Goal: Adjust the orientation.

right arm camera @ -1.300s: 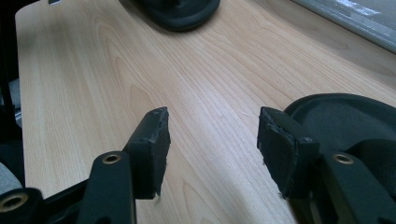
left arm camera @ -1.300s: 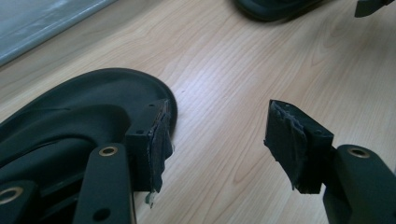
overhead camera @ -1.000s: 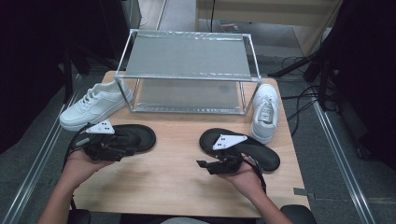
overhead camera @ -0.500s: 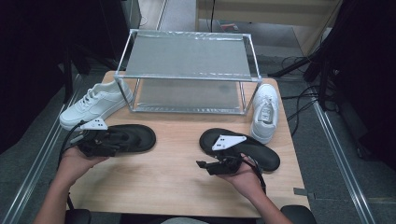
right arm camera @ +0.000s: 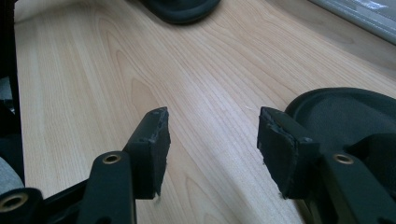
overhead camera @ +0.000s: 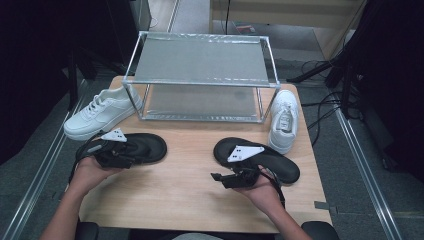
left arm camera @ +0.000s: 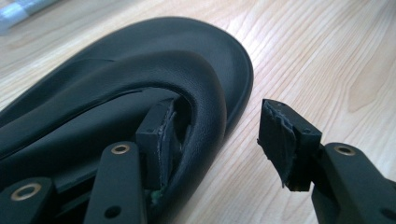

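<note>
The left hand-held gripper (left arm camera: 215,135) straddles the strap of the left black sandal (left arm camera: 140,70): one pad sits under the strap, and the other pad stands in the air outside the sole edge. Its jaws have just been closing, but a clear gap remains and the outer pad presses on nothing. In the high view this hand-held gripper (overhead camera: 116,152) lies at the heel end of the left black sandal (overhead camera: 145,147), at the left front of the tabletop (overhead camera: 190,190).

The right hand-held gripper (right arm camera: 212,140) holds its jaws wide over bare wood, with nothing between the pads. The right black sandal (right arm camera: 345,116) lies just beside its right-hand jaw. In the high view the right hand-held gripper (overhead camera: 220,177) points left, just in front of the right black sandal (overhead camera: 270,160).

Behind both sandals stands a metal rack (overhead camera: 200,75) with two mesh shelves, spanning the rear of the tabletop. A white sneaker (overhead camera: 102,112) lies left of the rack, near the left sandal. A second white sneaker (overhead camera: 283,120) lies to its right, near the right sandal.

Count: two hand-held grippers, two black sandals, two white sneakers, one rack.
</note>
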Available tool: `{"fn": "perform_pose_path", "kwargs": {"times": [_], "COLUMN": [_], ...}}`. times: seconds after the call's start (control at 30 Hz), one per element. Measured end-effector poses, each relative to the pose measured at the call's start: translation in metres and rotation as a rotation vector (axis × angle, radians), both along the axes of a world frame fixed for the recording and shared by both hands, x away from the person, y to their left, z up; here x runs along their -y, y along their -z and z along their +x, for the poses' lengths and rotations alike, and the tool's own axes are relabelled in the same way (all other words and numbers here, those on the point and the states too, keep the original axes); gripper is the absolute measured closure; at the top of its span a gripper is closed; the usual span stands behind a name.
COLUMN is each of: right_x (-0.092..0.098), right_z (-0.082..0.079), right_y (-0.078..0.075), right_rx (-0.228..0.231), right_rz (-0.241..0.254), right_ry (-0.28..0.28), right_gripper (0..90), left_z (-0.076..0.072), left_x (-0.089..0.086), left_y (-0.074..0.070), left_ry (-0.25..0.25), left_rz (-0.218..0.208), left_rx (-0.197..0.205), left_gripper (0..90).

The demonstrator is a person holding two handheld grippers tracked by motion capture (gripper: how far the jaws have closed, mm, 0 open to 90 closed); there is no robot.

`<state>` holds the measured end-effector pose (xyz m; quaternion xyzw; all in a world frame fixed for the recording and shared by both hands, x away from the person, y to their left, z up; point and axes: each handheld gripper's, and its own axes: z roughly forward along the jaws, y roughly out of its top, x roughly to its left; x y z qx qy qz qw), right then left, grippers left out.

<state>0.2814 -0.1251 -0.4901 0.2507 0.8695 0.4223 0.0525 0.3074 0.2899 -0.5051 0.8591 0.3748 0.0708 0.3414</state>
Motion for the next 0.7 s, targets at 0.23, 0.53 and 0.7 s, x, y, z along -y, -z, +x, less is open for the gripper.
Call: {"fn": "perform_pose_path", "kwargs": {"times": [0.23, 0.53, 0.7], "right_x": [-0.0001, -0.0012, -0.0007], "right_z": [-0.0010, -0.0023, -0.0019], "right_y": [0.0007, 0.0013, 0.0016], "right_rx": [0.001, 0.000, 0.000], "right_rz": [-0.007, -0.012, -0.010], "right_ry": [0.003, -0.002, -0.005], "right_gripper": [45.4, 45.4, 45.6], "left_z": [0.0021, 0.0016, 0.0002], "left_x": [0.0011, 0.0000, 0.0032], "left_y": [0.0058, 0.0043, -0.0037], "left_ry": [0.025, 0.037, 0.030], "left_rz": [0.031, 0.059, 0.074], "left_rx": [0.023, 0.043, 0.063], "left_gripper": [59.3, 70.8, 72.9]}}
